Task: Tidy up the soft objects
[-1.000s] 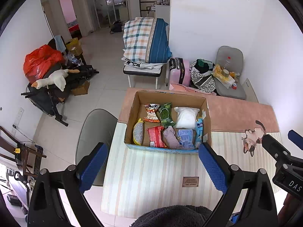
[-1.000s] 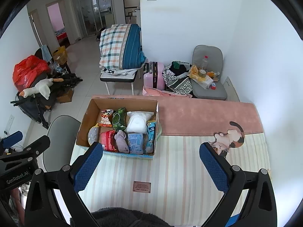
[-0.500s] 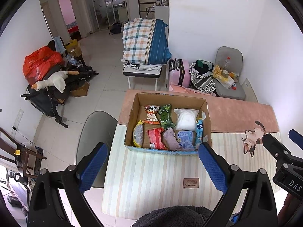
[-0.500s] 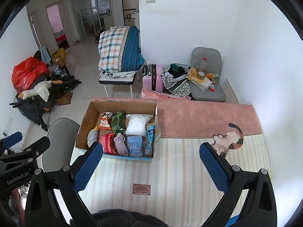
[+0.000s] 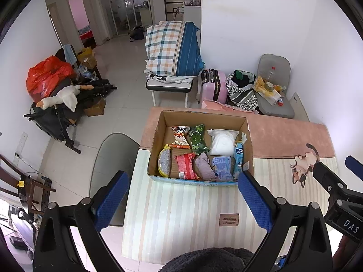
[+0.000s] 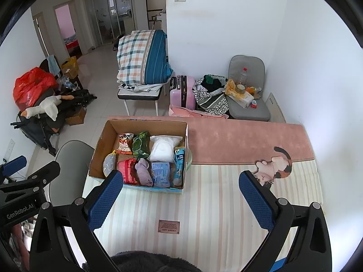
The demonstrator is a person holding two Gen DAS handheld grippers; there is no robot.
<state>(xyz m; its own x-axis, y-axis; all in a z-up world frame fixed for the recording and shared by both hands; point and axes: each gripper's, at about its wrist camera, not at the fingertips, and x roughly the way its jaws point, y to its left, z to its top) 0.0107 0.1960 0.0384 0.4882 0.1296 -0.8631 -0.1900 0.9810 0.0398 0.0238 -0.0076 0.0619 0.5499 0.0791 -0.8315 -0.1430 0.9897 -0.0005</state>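
Note:
A cardboard box (image 5: 248,142) (image 6: 97,151) stands on the striped table mat (image 5: 181,215) (image 6: 204,204). It holds several soft packs: a white bag (image 5: 222,141) (image 6: 163,148), a green pack (image 5: 197,138) (image 6: 140,144), a red pack (image 5: 186,166) (image 6: 127,170), a mauve cloth (image 5: 205,167) (image 6: 143,173), a blue pack (image 5: 221,167) (image 6: 161,173). My left gripper (image 5: 182,201) is open and empty, high above the table's near left. My right gripper (image 6: 179,200) is open and empty, to the right of the box. A dark fuzzy thing (image 5: 208,259) (image 6: 147,261) shows at the bottom edge of both views.
A pink cloth (image 6: 245,140) covers the table's far half, with a cat figure (image 6: 274,165) on the mat. A grey chair (image 5: 113,156) stands left of the table. Beyond are a bench with a plaid quilt (image 5: 172,47), a pink suitcase (image 5: 214,87) and a loaded chair (image 5: 272,90).
Both grippers have risen and drawn back slightly; the box and table sit a little lower in both views. Both stay open and empty.

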